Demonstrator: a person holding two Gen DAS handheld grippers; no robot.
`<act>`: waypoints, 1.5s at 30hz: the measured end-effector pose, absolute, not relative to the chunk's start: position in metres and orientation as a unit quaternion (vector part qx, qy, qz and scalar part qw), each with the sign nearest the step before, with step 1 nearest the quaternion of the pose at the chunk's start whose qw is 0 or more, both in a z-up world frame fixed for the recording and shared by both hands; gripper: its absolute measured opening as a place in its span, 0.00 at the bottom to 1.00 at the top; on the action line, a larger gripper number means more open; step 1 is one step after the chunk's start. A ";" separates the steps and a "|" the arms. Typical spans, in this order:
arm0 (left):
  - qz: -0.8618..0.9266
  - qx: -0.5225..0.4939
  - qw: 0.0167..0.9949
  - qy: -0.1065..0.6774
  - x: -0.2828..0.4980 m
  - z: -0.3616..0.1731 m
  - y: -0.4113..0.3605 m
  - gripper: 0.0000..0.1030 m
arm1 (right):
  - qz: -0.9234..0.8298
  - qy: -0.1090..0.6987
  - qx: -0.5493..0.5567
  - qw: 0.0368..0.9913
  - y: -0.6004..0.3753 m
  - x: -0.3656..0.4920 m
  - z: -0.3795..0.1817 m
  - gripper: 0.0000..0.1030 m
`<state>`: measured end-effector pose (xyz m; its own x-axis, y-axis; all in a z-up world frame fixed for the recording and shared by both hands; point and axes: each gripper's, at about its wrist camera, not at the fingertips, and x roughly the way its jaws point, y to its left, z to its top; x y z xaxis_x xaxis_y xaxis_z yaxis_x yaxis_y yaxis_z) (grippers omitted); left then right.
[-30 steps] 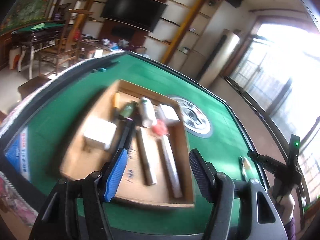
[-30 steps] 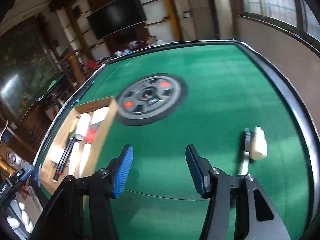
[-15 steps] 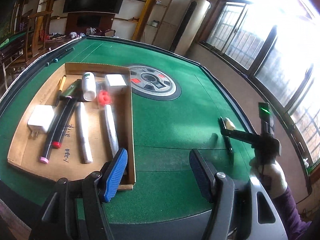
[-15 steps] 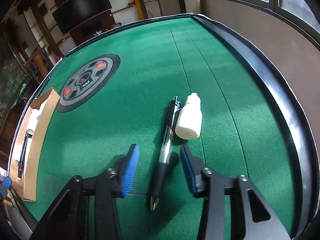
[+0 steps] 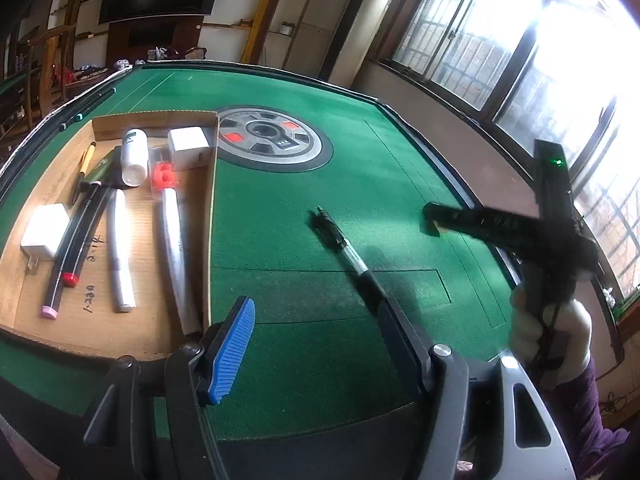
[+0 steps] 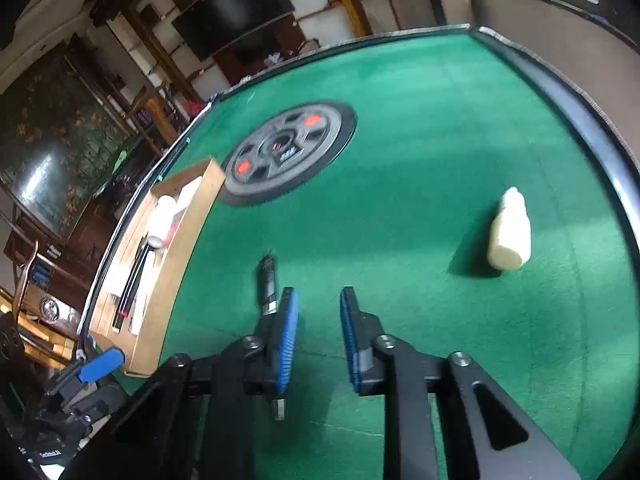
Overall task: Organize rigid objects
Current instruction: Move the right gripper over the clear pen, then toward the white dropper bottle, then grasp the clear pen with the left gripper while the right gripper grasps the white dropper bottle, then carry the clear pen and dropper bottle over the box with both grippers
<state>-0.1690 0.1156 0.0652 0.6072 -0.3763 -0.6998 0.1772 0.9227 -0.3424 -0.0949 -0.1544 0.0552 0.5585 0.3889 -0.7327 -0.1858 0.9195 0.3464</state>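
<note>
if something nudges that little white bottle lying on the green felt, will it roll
Probably: the small white plastic bottle lies on its rounded side, so it likely rolls sideways. The green felt tabletop should slow it. Its narrow neck may curve its path. It looks light.

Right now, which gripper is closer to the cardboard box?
Left. The left gripper sits beside the near corner of the cardboard box; the right gripper is farther off to the right, by the loose pen.

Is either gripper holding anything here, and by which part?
Nothing is held: the left gripper is open and empty, the right gripper has nothing between its fingers, and the pen lies on the table beside it.
</note>
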 end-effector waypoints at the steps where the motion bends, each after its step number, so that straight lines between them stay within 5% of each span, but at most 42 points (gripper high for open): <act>1: -0.159 -0.119 0.887 0.417 -0.169 0.064 0.113 0.66 | 0.137 0.420 0.108 0.890 -0.168 -0.098 0.065 0.50; 2: -0.164 -0.118 0.885 0.419 -0.168 0.063 0.109 0.66 | 0.108 0.403 0.098 0.903 -0.183 -0.100 0.072 0.56; 15: -0.188 -0.114 0.858 0.464 -0.129 0.052 0.057 0.66 | 0.014 0.446 0.077 0.892 -0.225 -0.051 0.034 0.56; 19: -0.171 -0.091 0.860 0.472 -0.104 0.042 0.038 0.66 | 0.005 0.451 0.068 0.890 -0.210 -0.038 0.017 0.30; 22: -0.150 -0.068 0.858 0.487 -0.084 0.027 0.024 0.65 | 0.025 0.440 0.088 0.893 -0.213 -0.040 0.015 0.25; 24: -0.146 -0.022 0.872 0.467 -0.081 0.025 0.009 0.57 | 0.028 0.435 0.092 0.895 -0.215 -0.040 0.013 0.25; 26: -0.141 0.009 0.876 0.461 -0.078 0.023 0.001 0.15 | 0.029 0.433 0.092 0.896 -0.215 -0.041 0.013 0.25; 27: -0.148 0.002 0.875 0.462 -0.076 0.023 0.003 0.10 | 0.029 0.433 0.091 0.897 -0.215 -0.041 0.014 0.25; 45: -0.104 -0.194 0.901 0.374 -0.135 0.090 0.170 0.10 | 0.048 0.411 0.111 0.903 -0.217 -0.044 0.020 0.25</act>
